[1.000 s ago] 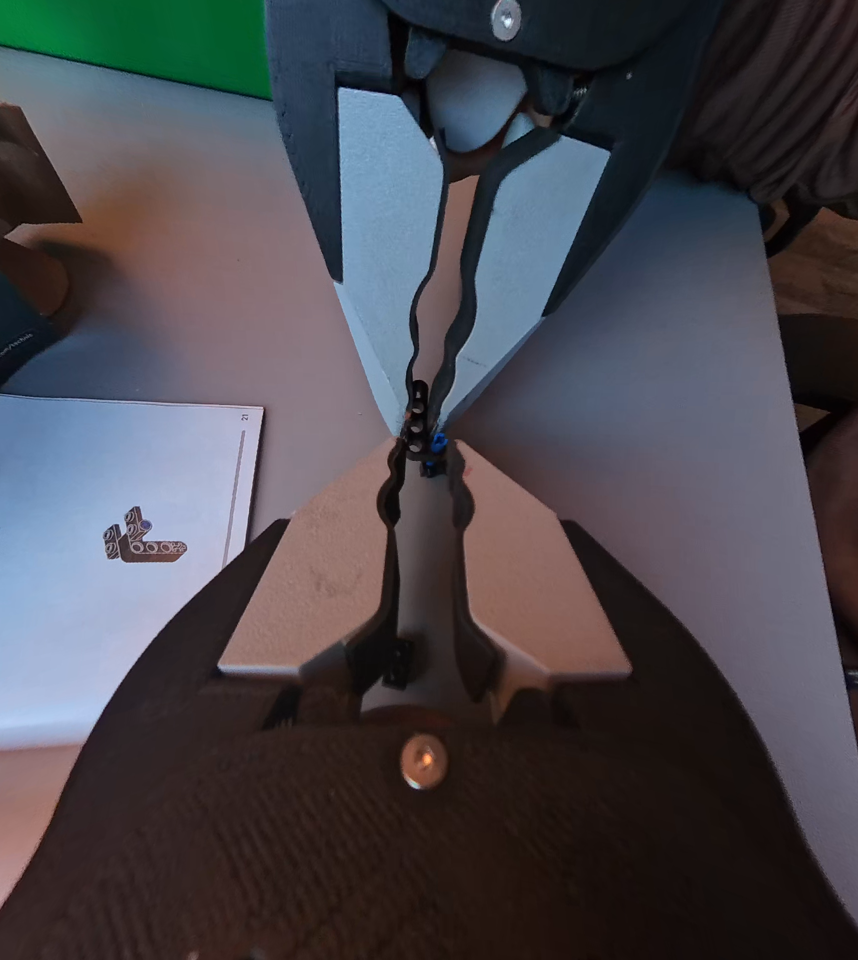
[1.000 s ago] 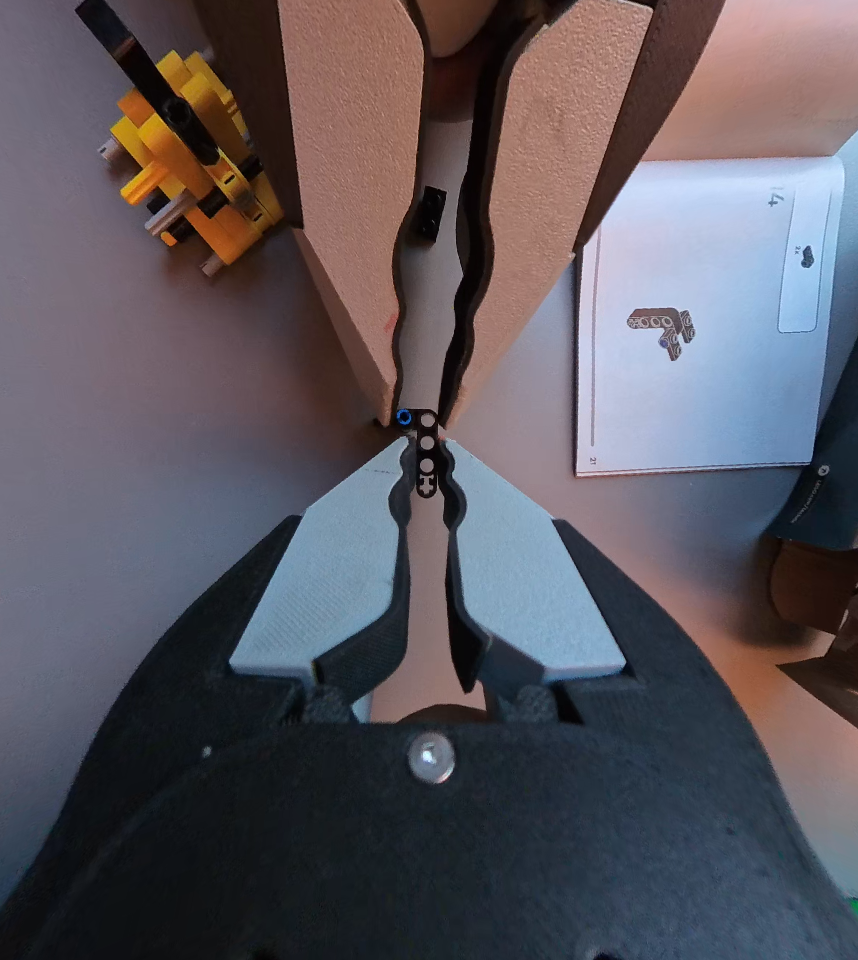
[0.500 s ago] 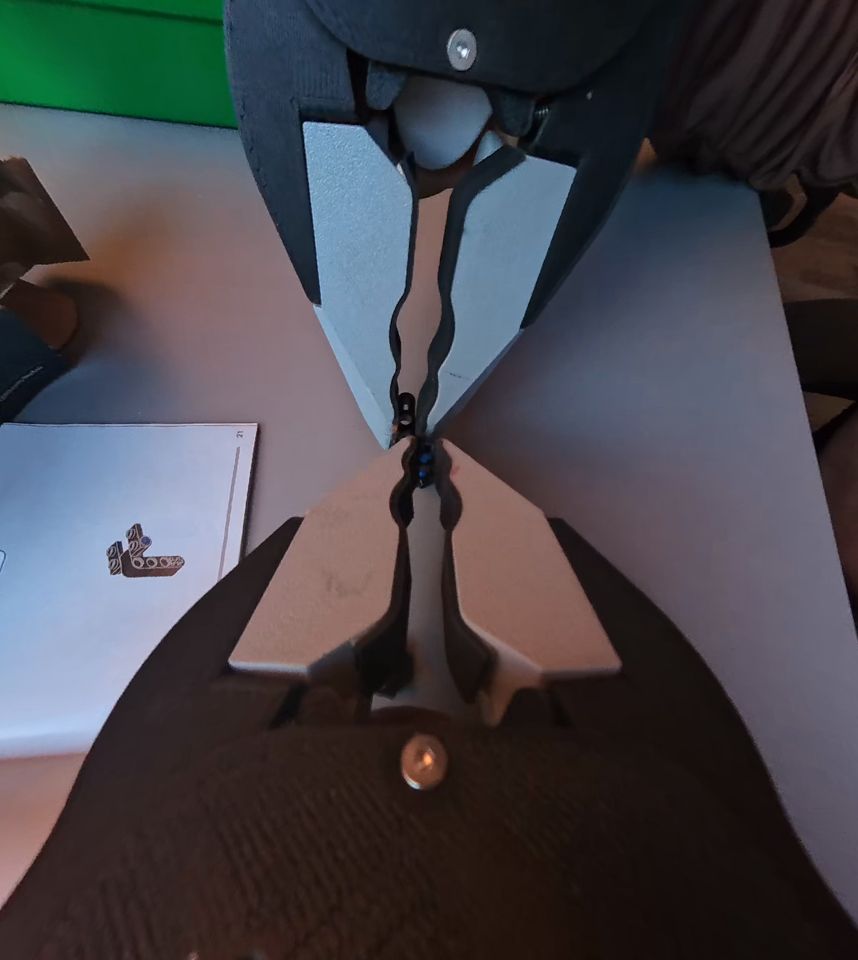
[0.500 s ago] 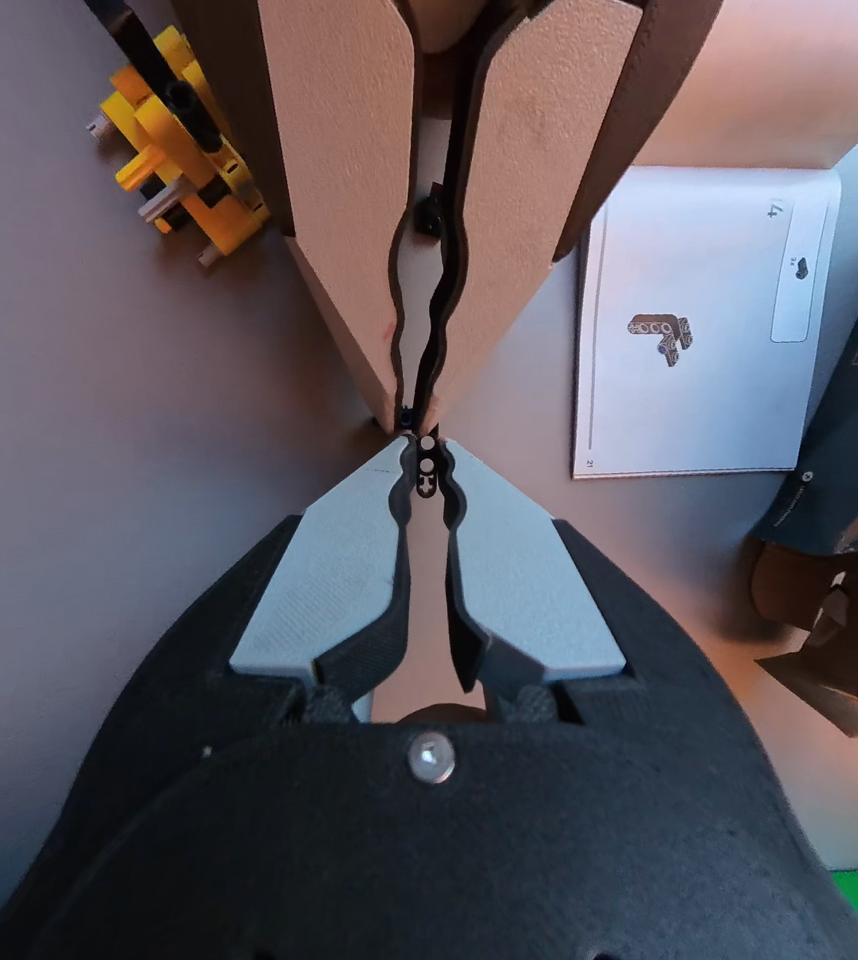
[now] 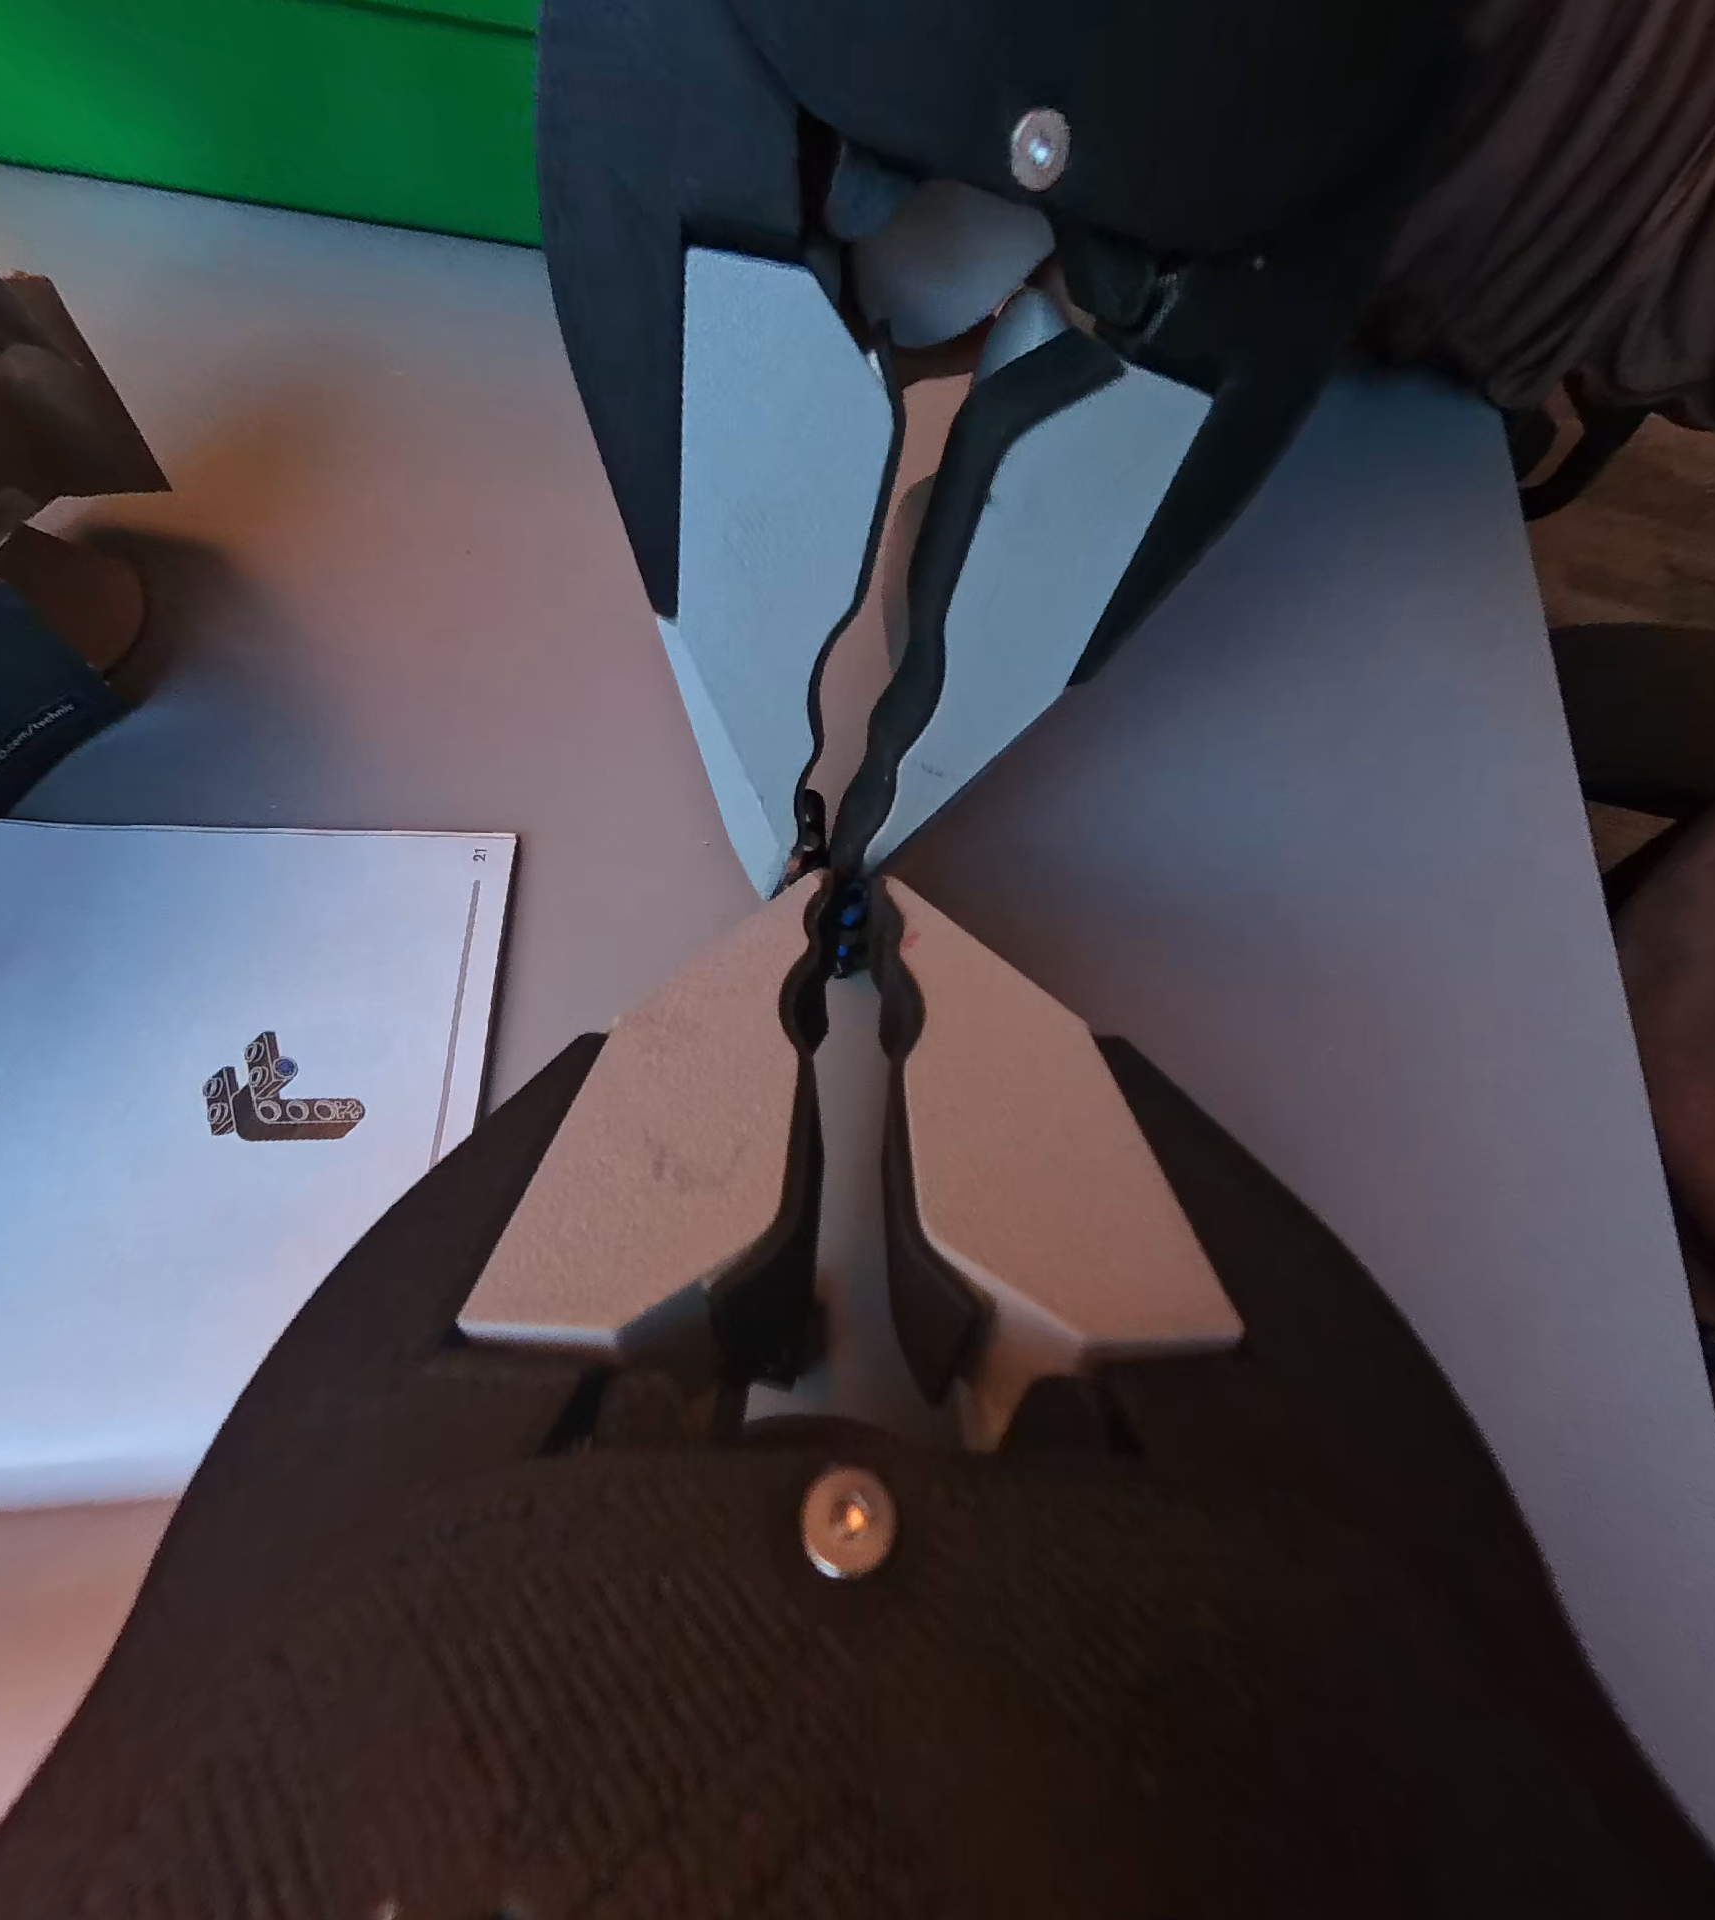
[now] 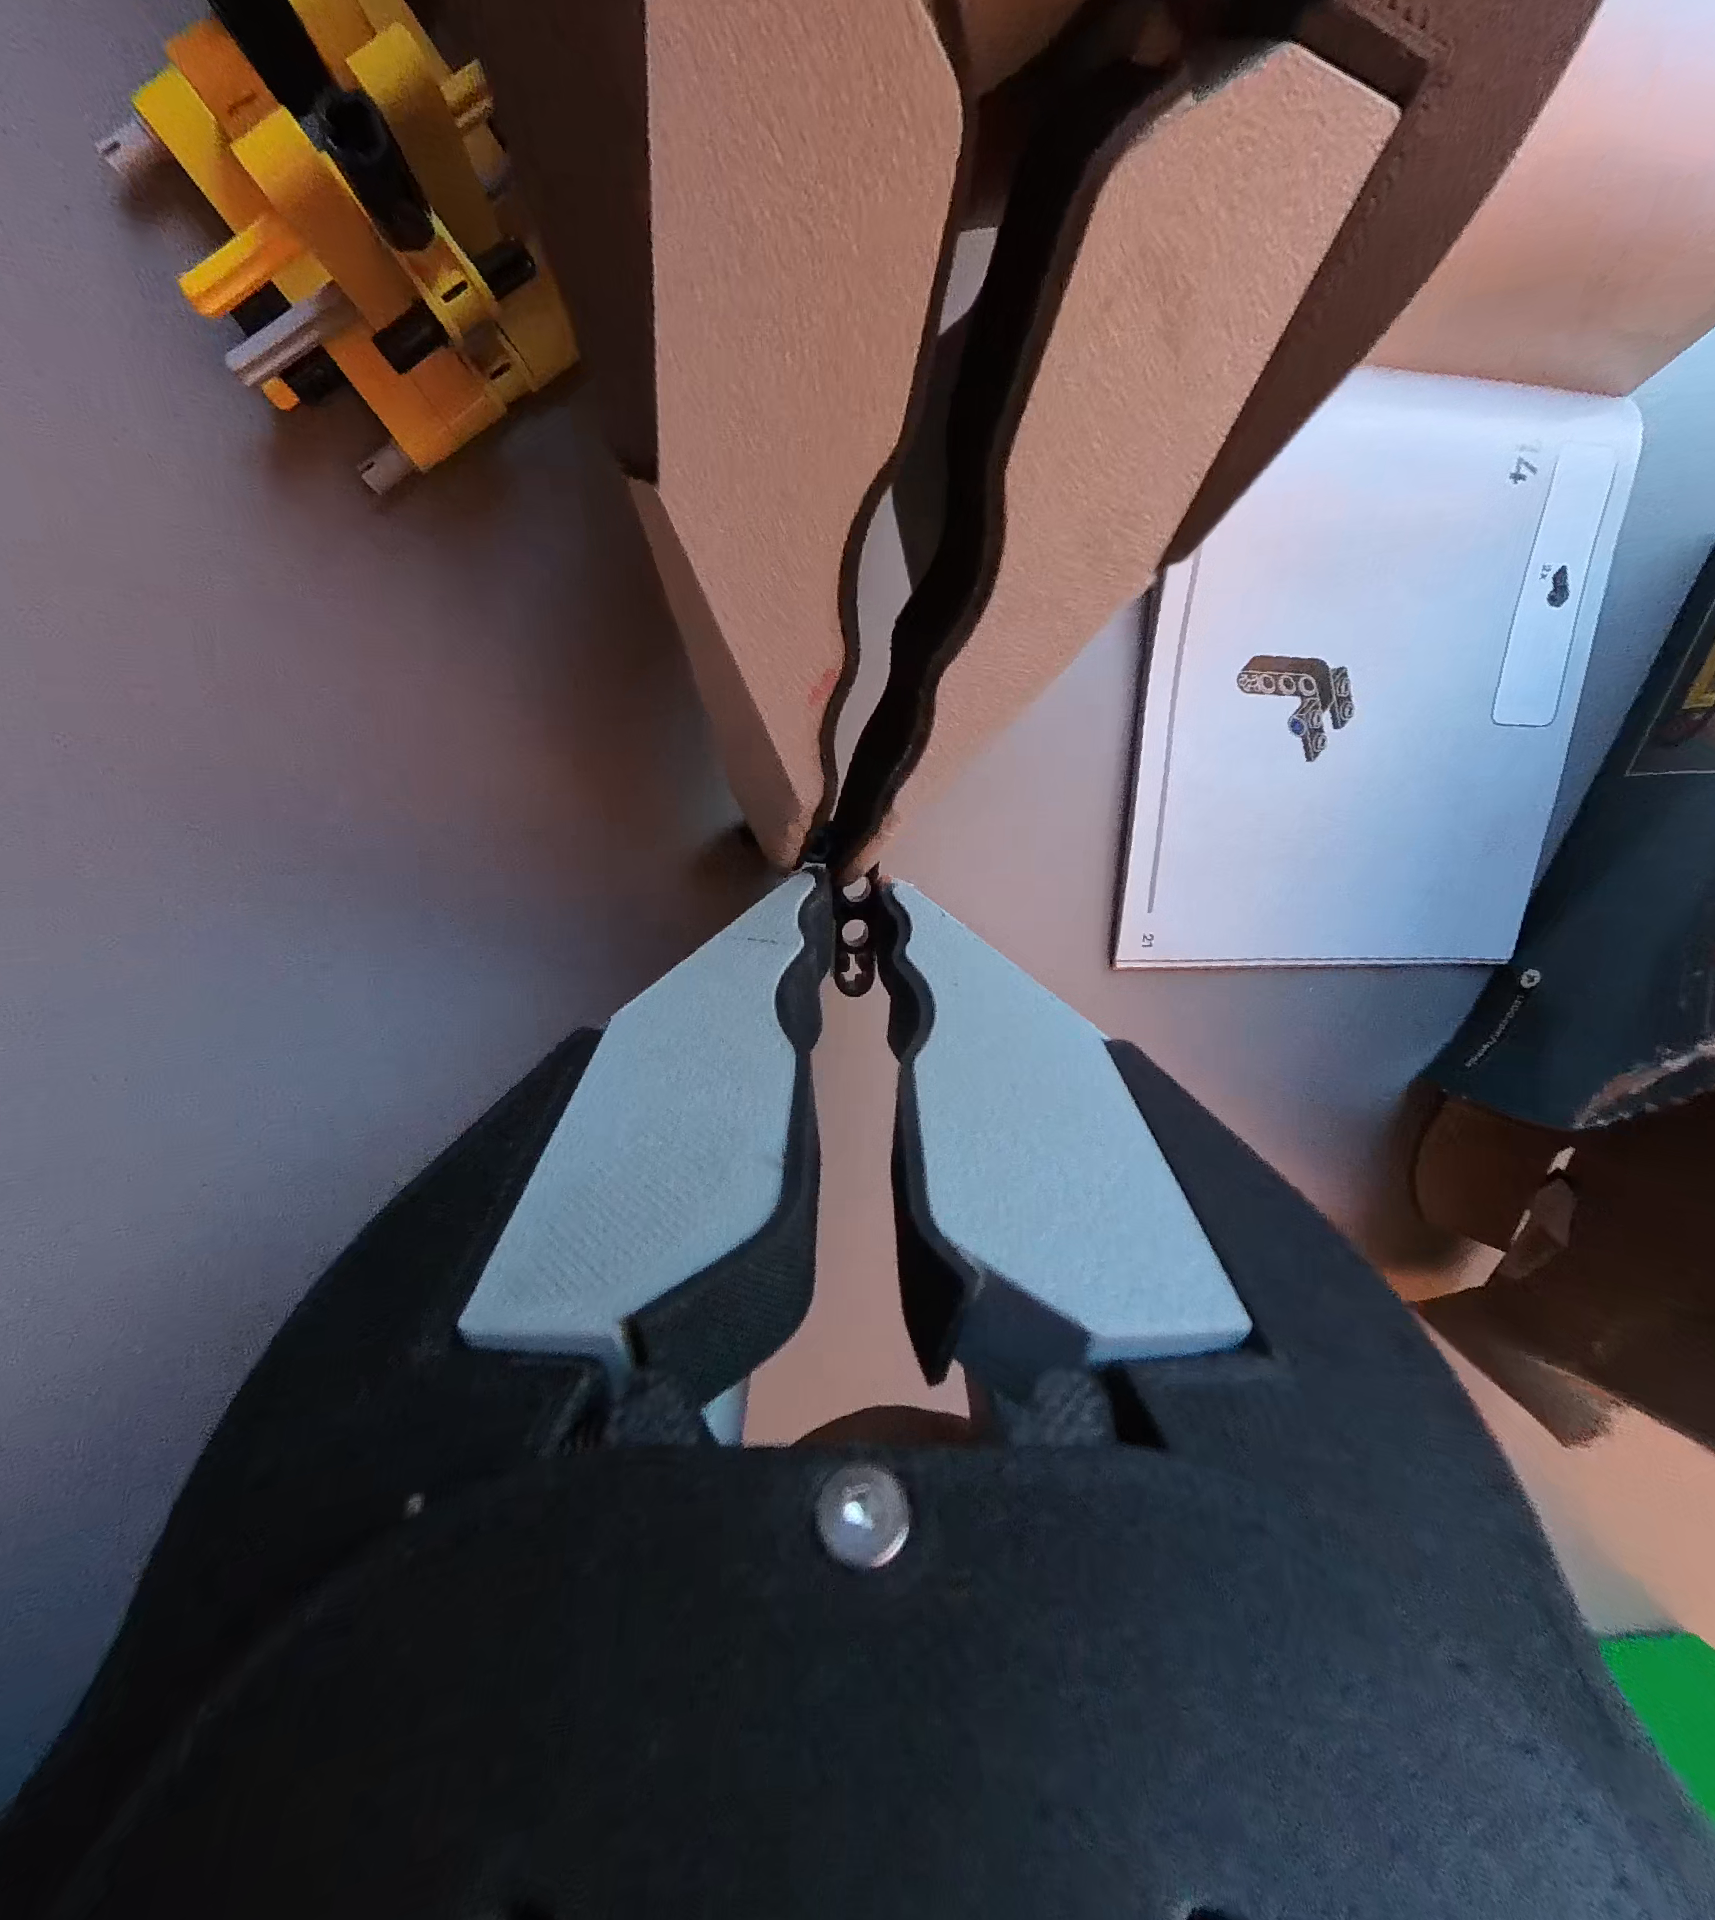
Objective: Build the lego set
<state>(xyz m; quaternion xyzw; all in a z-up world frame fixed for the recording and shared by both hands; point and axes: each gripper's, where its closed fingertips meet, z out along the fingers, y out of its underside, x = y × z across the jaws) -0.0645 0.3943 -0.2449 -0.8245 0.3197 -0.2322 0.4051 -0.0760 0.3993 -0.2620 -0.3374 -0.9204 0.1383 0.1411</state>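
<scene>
My right gripper [image 6: 853, 904], with grey fingers, is shut on a black L-shaped lego beam [image 6: 855, 940] with round holes and holds it above the table. My left gripper [image 5: 848, 925], with tan fingers, meets it tip to tip and is shut on the beam's far end, where blue pins [image 5: 845, 930] show between its pads. In the left wrist view the right gripper [image 5: 832, 842] comes in from the top. In the right wrist view the left gripper [image 6: 837, 842] comes in from the top. Most of the beam is hidden between the fingers.
A yellow and black lego assembly [image 6: 354, 239] lies on the grey table [image 6: 209, 831]. An open instruction booklet [image 5: 178, 1091] [image 6: 1352, 707] lies beside a dark torn box [image 6: 1663, 831]. A green surface [image 5: 209, 94] borders the table. A person's sleeve [image 5: 1611, 208] is behind the right gripper. The tips of both grippers are at nearly the same place.
My left gripper has closed on the pinned end of the beam. Both grippers have tilted against each other and stayed tip to tip. The blue pin end is now hidden in the right wrist view.
</scene>
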